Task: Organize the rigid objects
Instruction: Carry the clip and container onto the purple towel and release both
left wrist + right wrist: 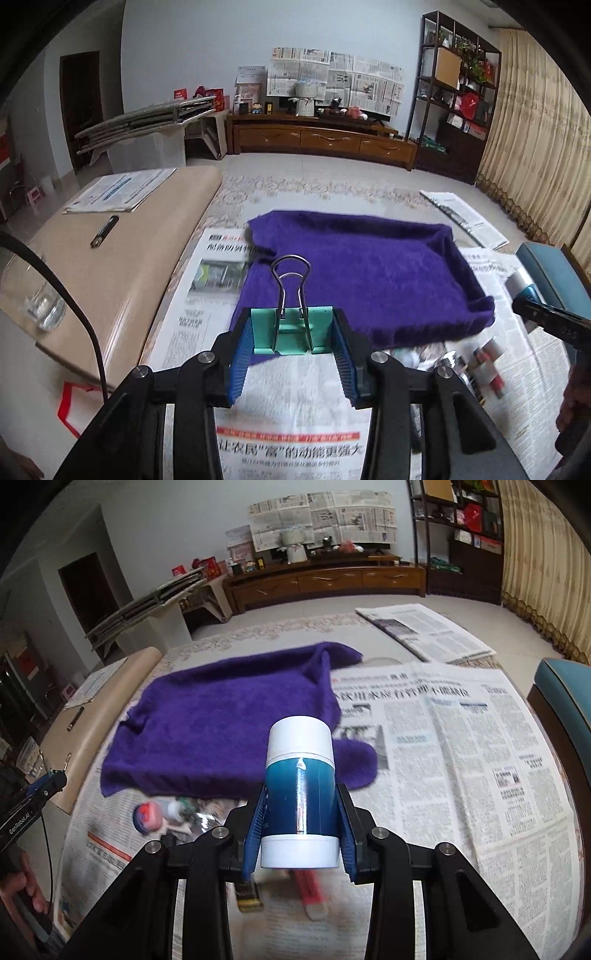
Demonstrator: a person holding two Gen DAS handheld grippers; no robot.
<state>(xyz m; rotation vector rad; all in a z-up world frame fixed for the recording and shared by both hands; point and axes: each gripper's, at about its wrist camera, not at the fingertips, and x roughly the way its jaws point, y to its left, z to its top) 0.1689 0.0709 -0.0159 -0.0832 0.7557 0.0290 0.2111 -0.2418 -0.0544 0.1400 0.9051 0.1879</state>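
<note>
My left gripper point(291, 341) is shut on a mint-green binder clip point(291, 330) whose wire handles stand up ahead of the blue pads. It hangs above the near edge of a purple towel point(369, 273) spread on newspaper. My right gripper point(299, 819) is shut on a teal bottle with a white cap point(300, 786), held above the newspaper beside the purple towel point(221, 731). The right gripper and its bottle point(524, 288) show at the right edge of the left wrist view. The left gripper point(48, 782) shows at the left edge of the right wrist view.
Several small items lie blurred on the newspaper near the towel: a red-and-blue round thing point(147, 816), a red tube point(314, 897), a dark brush-like piece point(247, 893). A beige table point(110, 266) at left carries a glass point(40, 299), papers and a dark stick point(105, 230).
</note>
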